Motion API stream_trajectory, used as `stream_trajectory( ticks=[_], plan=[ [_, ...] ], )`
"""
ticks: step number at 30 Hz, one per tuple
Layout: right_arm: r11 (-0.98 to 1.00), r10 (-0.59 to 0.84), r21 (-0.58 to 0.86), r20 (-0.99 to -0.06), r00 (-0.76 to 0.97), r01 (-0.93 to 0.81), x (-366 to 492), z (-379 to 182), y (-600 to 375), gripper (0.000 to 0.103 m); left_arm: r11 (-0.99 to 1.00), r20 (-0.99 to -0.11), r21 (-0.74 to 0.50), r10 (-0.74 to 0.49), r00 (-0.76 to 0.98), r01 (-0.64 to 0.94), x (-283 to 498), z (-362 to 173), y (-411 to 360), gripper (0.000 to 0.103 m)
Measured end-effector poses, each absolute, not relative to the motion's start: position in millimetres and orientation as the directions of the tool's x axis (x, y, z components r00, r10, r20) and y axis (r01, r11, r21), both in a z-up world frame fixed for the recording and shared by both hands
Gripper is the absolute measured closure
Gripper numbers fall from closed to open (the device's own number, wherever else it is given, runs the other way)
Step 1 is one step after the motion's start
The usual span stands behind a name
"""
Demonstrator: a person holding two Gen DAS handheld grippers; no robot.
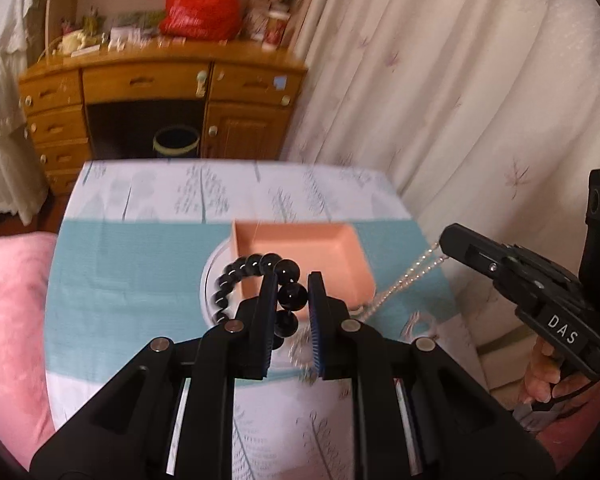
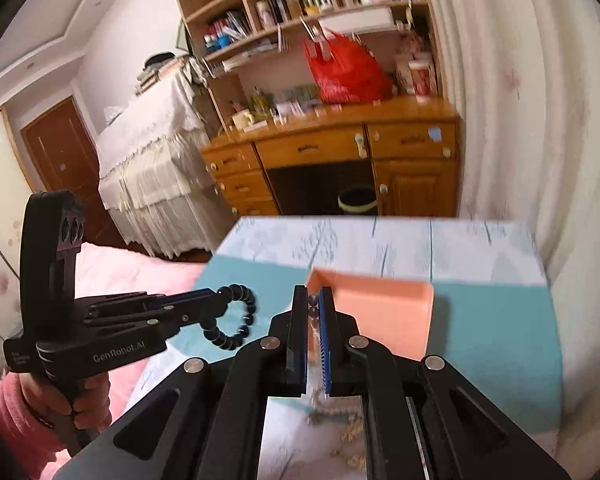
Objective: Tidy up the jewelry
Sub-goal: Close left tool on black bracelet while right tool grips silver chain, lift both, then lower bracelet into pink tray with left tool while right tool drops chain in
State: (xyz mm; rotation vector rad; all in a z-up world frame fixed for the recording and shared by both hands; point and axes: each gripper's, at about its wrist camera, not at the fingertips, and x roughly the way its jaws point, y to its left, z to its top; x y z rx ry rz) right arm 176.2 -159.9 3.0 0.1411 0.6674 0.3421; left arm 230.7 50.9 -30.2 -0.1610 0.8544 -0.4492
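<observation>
My left gripper (image 1: 293,280) is shut on a black bead bracelet (image 1: 244,270) and holds it above the near left edge of a pink rectangular tray (image 1: 332,248). In the right wrist view the left gripper (image 2: 216,298) shows at the left with the bracelet (image 2: 236,320) hanging from its tips. My right gripper (image 2: 313,294) is shut on a pearl necklace (image 2: 313,308), whose strand hangs down below the fingers. In the left wrist view the right gripper (image 1: 446,240) is at the right with the pearl strand (image 1: 404,280) trailing toward the table. The tray (image 2: 384,304) lies just ahead of the right gripper.
The tray sits on a small table with a teal and white cloth (image 1: 140,256). A pink bedspread (image 1: 8,320) lies at the left. A wooden desk (image 1: 160,92) with a red bag (image 1: 200,8) stands behind, with a curtain (image 1: 460,80) at the right.
</observation>
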Motion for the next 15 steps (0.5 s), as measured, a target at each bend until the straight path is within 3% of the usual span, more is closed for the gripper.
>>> stream_trajectory(
  ticks=[6,15],
  plan=[
    [0.939,0.344,0.191,-0.503,0.793,-0.286,182,54,-164,0.099,0.875,-0.624,-0.347,-0.484,0.613,0.338,246,-5,44,0.090],
    [0.948,0.319,0.184,-0.533,0.784,-0.260,208,61,-168,0.098,0.857,-0.622,-0.360,-0.515,0.590,0.369,272,-28,11,0.090]
  ],
)
